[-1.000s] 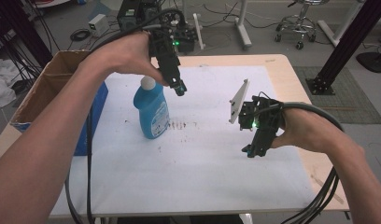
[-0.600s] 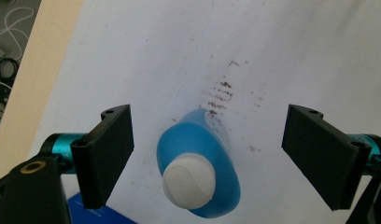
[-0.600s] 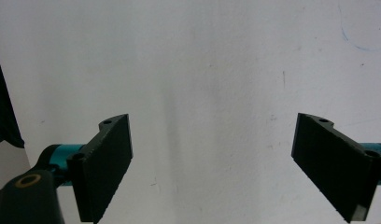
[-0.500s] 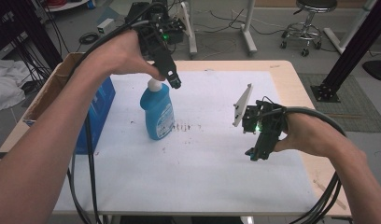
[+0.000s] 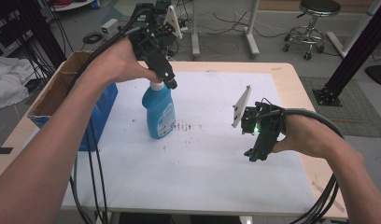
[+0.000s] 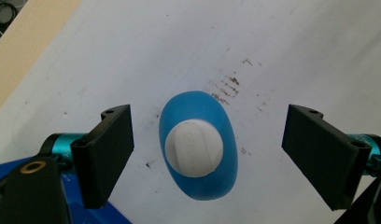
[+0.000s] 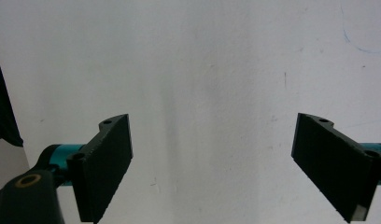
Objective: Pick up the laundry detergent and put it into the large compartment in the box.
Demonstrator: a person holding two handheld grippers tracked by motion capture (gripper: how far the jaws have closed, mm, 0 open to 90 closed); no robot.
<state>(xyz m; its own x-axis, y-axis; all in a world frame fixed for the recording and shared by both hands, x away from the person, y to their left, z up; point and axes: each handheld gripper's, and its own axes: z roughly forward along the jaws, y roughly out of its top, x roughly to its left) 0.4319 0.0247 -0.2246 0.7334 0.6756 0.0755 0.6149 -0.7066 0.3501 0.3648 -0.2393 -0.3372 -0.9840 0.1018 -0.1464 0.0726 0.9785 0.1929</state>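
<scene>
A blue bottle (image 5: pixel 159 111) with a white cap (image 5: pixel 156 86) stands upright on the white table sheet (image 5: pixel 212 163). My left gripper (image 5: pixel 171 84) hangs just above the cap, pointing down. In the left gripper view the cap (image 6: pixel 194 148) and blue shoulders (image 6: pixel 201 102) lie between the two wide-apart jaws of the left gripper (image 6: pixel 212 156), untouched. My right gripper (image 5: pixel 255 154) hovers over the sheet at the right, pointing down; in its own view the right gripper (image 7: pixel 212 161) stands open over bare white sheet (image 7: pixel 212 70).
A blue box with brown cardboard flaps (image 5: pixel 58 93) stands at the table's left edge, close to the bottle. Dark smudges (image 5: pixel 184 126) mark the sheet right of the bottle. Cables trail from both grippers. A stool (image 5: pixel 314 18) stands on the floor behind.
The left gripper has moved over the bottle and now hangs right above its cap. The right gripper has stayed roughly where it was, open.
</scene>
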